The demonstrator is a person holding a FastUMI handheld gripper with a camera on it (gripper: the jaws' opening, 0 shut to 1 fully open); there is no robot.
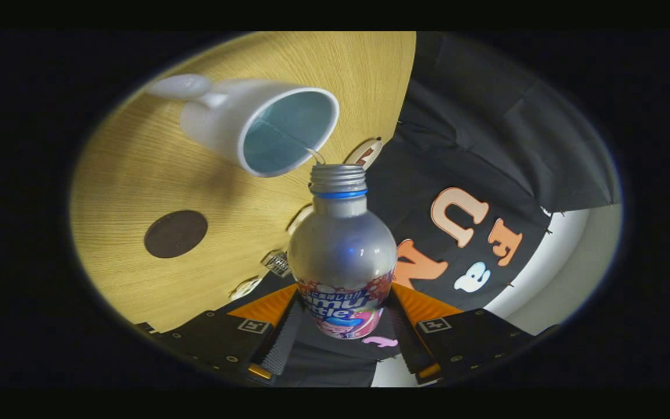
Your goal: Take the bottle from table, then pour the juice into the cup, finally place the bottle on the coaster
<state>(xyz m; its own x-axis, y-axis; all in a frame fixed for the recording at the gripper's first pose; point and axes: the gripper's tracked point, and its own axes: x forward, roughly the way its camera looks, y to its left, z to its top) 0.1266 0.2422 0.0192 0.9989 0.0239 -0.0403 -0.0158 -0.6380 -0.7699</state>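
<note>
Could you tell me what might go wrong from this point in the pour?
1. The bottle mouth sits right at the cup rim, not over its middle, so juice may run onto the table.
2. The gripper holds the bottle only at its base; tilted, it might slip.
3. The coaster lies beyond the cup, so the swing there might clip the cup.

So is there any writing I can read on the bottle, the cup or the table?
On the bottle: a printed label, curved away and partly hidden where the gripper clamps it; no whole word reads.
On the cup: no text.
On the coaster: no text.
On the small tags at the table edge: too blurred to read.
</note>
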